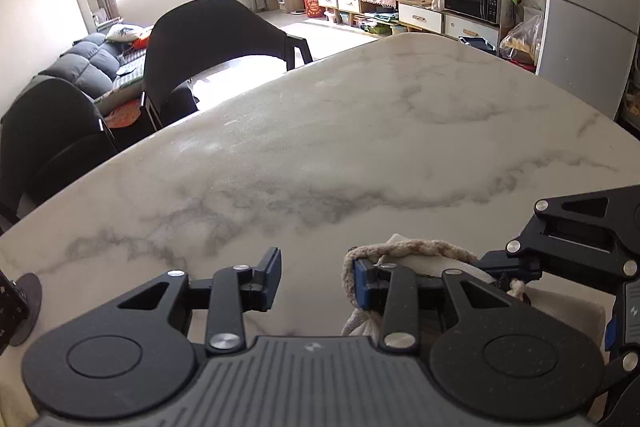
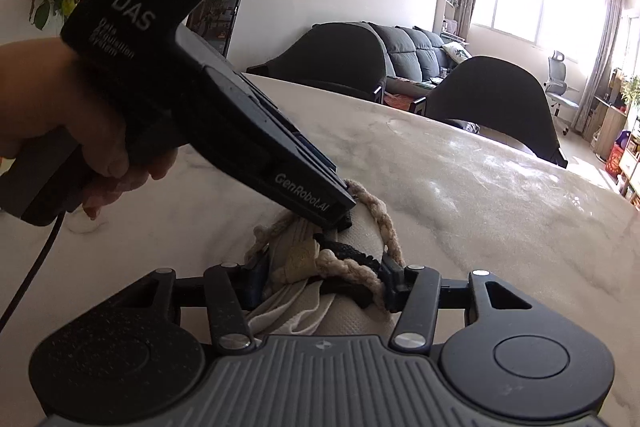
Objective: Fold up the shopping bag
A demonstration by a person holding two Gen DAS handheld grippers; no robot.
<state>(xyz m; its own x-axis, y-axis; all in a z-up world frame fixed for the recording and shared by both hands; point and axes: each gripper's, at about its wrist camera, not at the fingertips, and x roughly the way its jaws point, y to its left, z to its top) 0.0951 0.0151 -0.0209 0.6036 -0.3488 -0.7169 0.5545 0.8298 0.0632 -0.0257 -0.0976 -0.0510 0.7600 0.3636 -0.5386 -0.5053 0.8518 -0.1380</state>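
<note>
The shopping bag (image 1: pixel 432 263) is cream cloth with braided rope handles (image 1: pixel 416 247), bunched on the marble table (image 1: pixel 320 131). My left gripper (image 1: pixel 316 283) is open; its right finger (image 1: pixel 366 285) lies against the handle, and nothing sits between the fingers. In the right wrist view the bag (image 2: pixel 352 315) lies between my right gripper's fingers, and the right gripper (image 2: pixel 324 287) is shut on the bunched cloth and rope handle (image 2: pixel 384 227). The left gripper's body (image 2: pixel 224 115) comes in from the left, its tip touching the bag.
Two black chairs (image 1: pixel 208 39) stand at the table's far edge. A dark round object (image 1: pixel 24 307) sits at the left table edge. A hand (image 2: pixel 60 131) holds the left gripper. A phone (image 2: pixel 218 19) stands behind it.
</note>
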